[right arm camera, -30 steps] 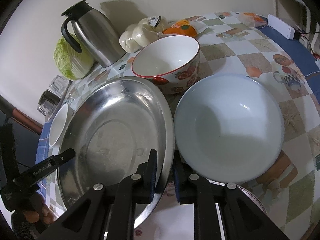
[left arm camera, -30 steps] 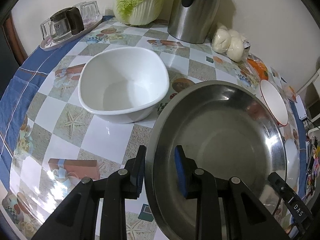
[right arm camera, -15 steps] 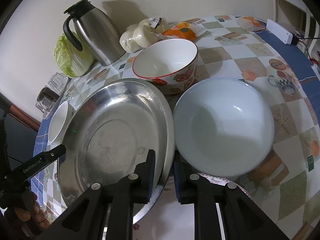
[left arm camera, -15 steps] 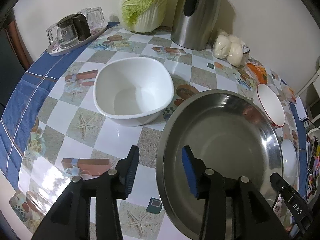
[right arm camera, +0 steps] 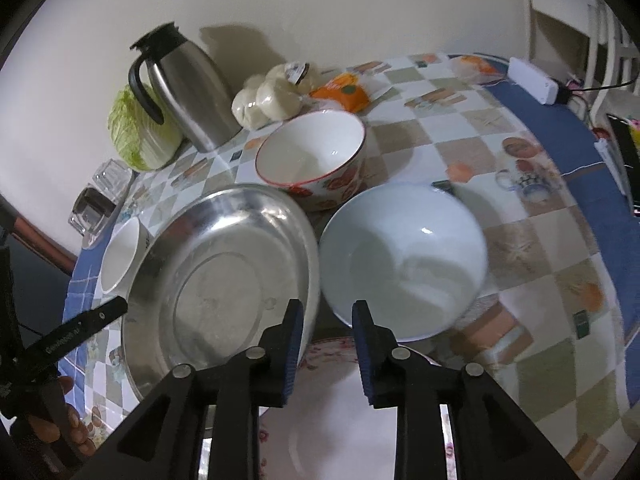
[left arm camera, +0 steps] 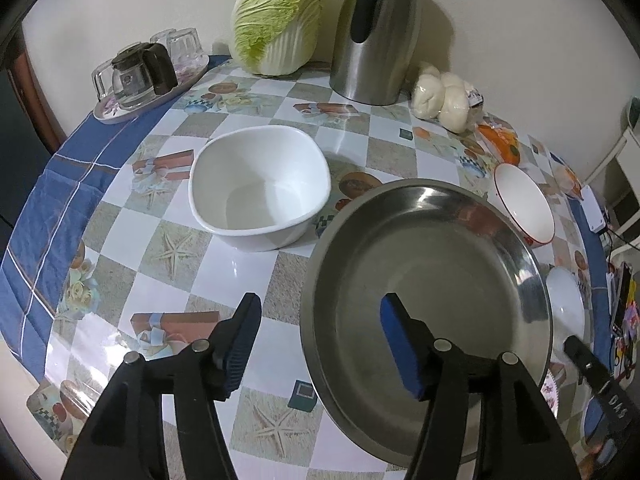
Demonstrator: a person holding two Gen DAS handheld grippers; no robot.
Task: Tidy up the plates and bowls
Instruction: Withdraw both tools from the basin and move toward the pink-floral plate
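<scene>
Plates and bowls sit spread over the worktop, which wears a checked cloth printed with starfish and gift boxes. A wide steel plate lies at the middle, with a square white bowl just beside it on one side, and a red-rimmed flowered bowl and a round pale bowl close on the other. A flowered plate lies under the right tongs.

Both tongs are letting go. The left tongs are opening, straddling the steel plate's near rim with their pads clear of it. The right tongs are also opening, hanging empty above the gap between the steel plate and the pale bowl.

My reading: the steel plate has just been set down, and nothing is nested yet. The next move calls for choosing a bowl, probably the square or the pale one, and pinching its rim squarely, since glazed walls may slip.

At the back, against a plain cream wall, stand a steel jug, a cabbage, bagged buns and a tray of glasses.
</scene>
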